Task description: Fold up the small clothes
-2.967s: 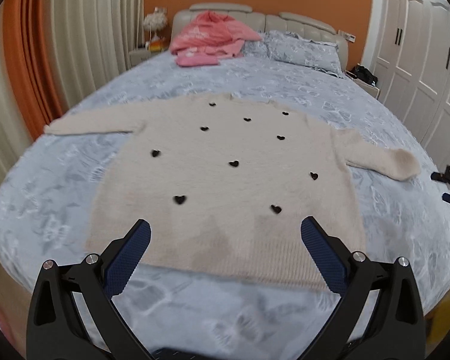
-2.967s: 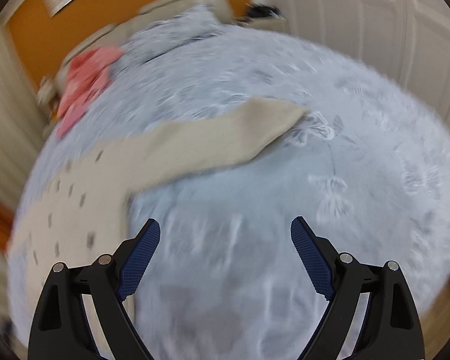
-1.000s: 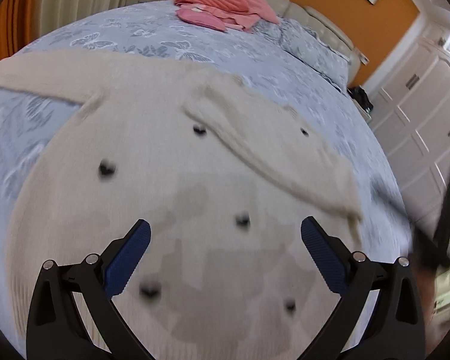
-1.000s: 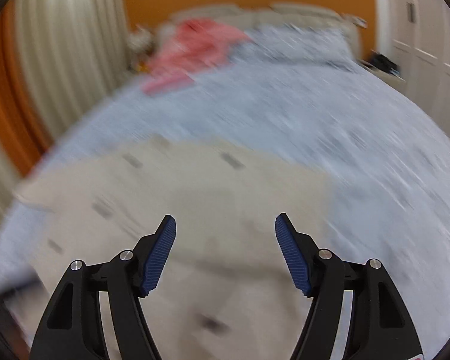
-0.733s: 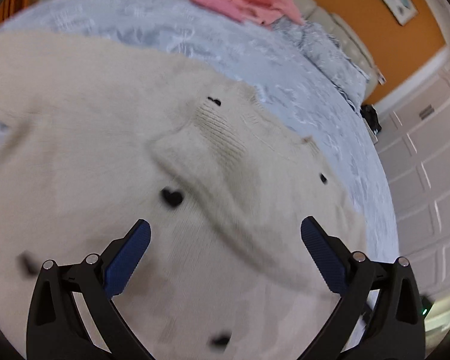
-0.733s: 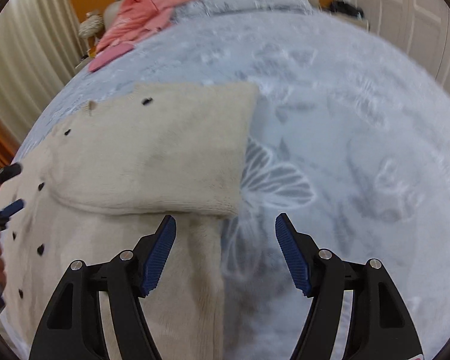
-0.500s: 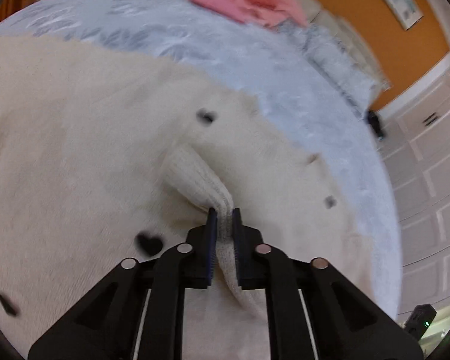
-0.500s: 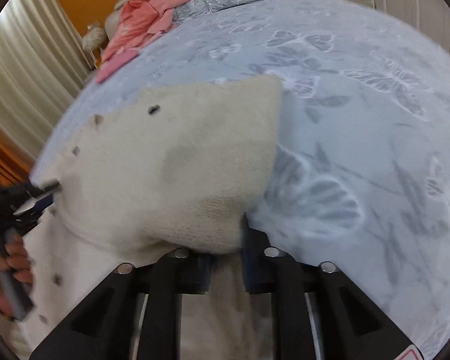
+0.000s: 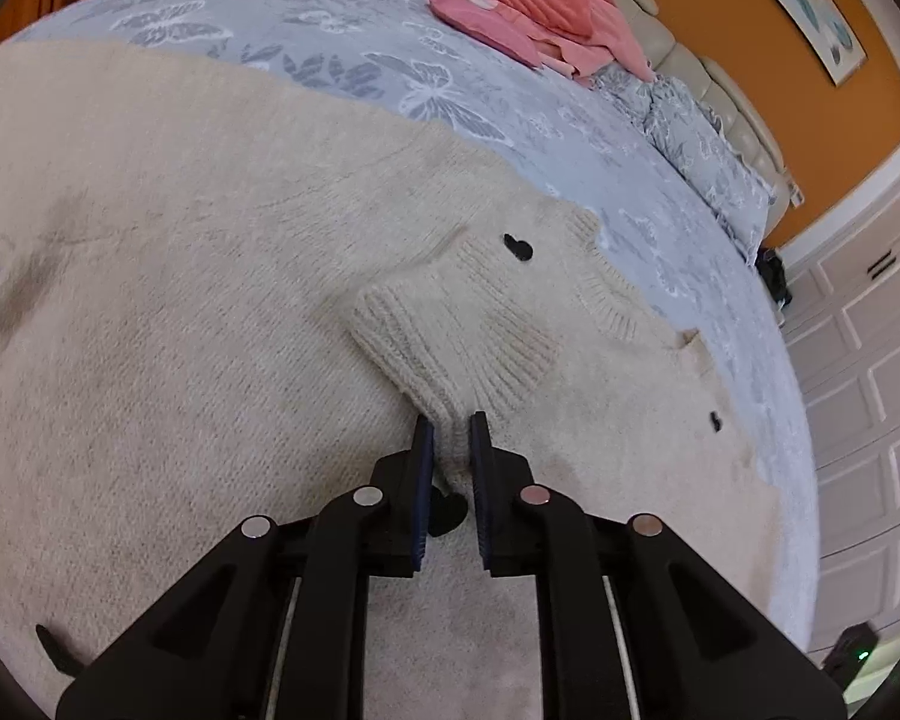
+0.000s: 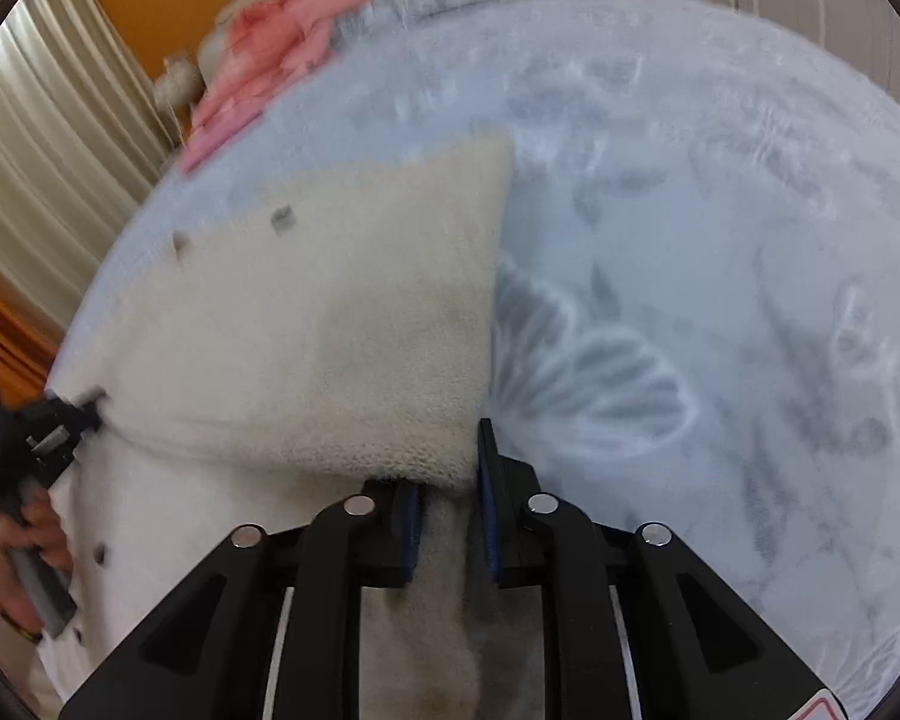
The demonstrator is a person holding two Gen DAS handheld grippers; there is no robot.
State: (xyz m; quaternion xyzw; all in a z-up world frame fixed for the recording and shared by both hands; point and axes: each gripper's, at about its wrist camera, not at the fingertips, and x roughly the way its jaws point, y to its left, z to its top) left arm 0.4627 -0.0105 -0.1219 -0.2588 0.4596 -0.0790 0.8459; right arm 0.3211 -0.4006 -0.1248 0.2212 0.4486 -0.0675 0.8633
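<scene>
Your cream sweater (image 9: 180,312) lies flat on the blue butterfly bedspread (image 9: 342,18), filling the left-wrist view from 9 o'clock across to about 3 o'clock. One sleeve is already folded in over the chest, its ribbed cuff (image 9: 450,330) lying just past centre toward 1 o'clock. The other sleeve looks as if it runs off toward 9 o'clock, unfolded, though that edge of the view is too distorted to be sure. By my reading you are early: one sleeve in, with the side panels and the hem-to-collar fold left to do.

Your left gripper (image 9: 450,438) is nearly closed, pinching the folded sleeve just below the cuff, with knit bunched between the blue pads. A black heart motif (image 9: 447,513) shows right behind the jaws at 6 o'clock.

In the right-wrist view, which is blurred, that left gripper shows at 9 o'clock with your hand (image 10: 27,546) around its handle, holding the sweater's far edge. Your right gripper (image 10: 447,474) at 6 o'clock is likewise almost shut on the sweater's side edge, a thick fold (image 10: 402,450) rising over its fingers. The bedspread spreads out bare from 12 to 4 o'clock.

The pink clothes (image 9: 528,6) sit well apart by the headboard, at 12 o'clock in the left view and 11 o'clock in the right, apparently waiting their turn.
</scene>
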